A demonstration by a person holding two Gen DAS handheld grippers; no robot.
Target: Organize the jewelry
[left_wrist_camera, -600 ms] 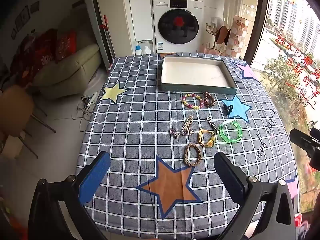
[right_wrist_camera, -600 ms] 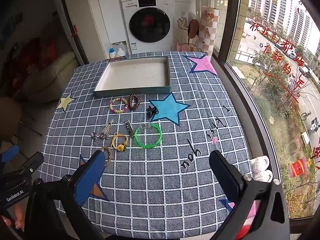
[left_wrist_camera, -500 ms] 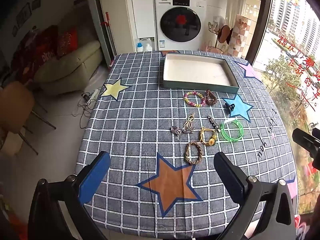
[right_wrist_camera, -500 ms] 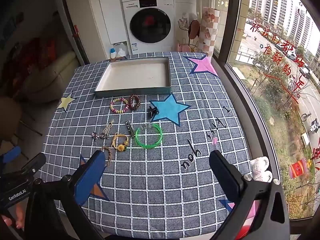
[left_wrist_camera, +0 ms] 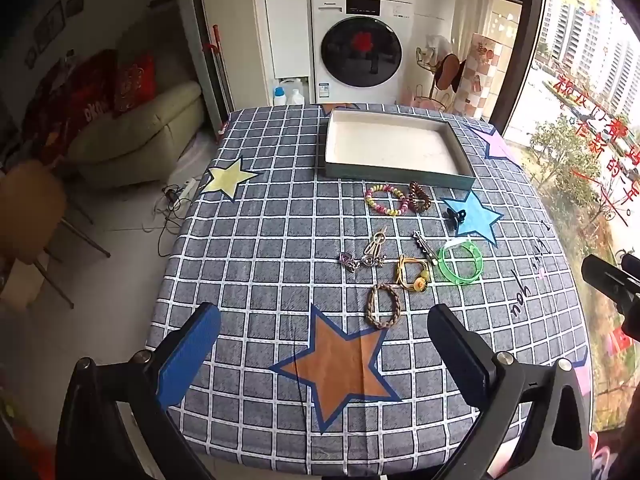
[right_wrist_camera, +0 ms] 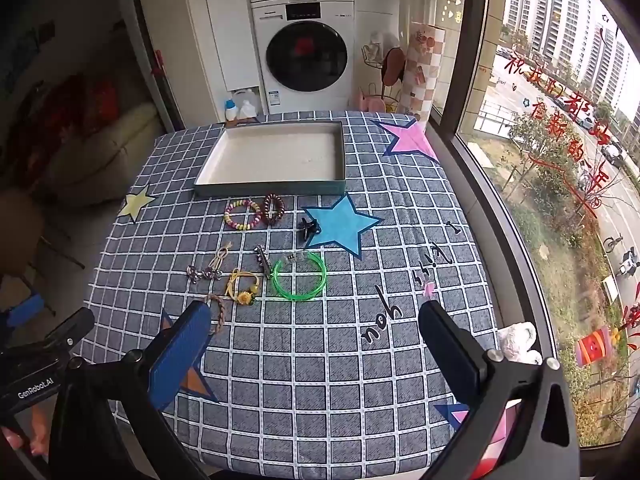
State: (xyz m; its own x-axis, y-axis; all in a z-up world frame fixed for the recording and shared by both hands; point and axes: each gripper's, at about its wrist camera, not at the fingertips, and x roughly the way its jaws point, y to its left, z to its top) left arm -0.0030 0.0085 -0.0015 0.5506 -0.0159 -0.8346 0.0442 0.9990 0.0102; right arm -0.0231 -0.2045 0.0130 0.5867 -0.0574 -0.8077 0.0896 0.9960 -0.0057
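Several pieces of jewelry lie on the checked tablecloth (left_wrist_camera: 256, 240) in front of a shallow grey tray (left_wrist_camera: 394, 173) with a white inside. There is a pastel bead bracelet (left_wrist_camera: 385, 200), a dark coil band (left_wrist_camera: 419, 197), a black claw clip (left_wrist_camera: 456, 216), silver charms (left_wrist_camera: 364, 258), a silver clip (left_wrist_camera: 425, 245), a green bangle (left_wrist_camera: 461, 266), a yellow flower band (left_wrist_camera: 412, 276) and a braided brown bracelet (left_wrist_camera: 384, 305). My left gripper (left_wrist_camera: 324, 330) hangs open above the orange star, near the braided bracelet. My right gripper (right_wrist_camera: 314, 330) is open over the near cloth, the green bangle (right_wrist_camera: 299, 276) just ahead of it.
A washing machine (left_wrist_camera: 362, 44) stands behind the table, a sofa (left_wrist_camera: 132, 136) to the left and a window (right_wrist_camera: 560, 120) along the right edge. A small white soft toy (right_wrist_camera: 516, 342) sits at the table's right rim. The tray (right_wrist_camera: 272, 188) holds nothing.
Both views have tilted slightly upward, so the table and jewelry sit a little lower in the pictures. The jewelry has not moved and both grippers stay wide open.
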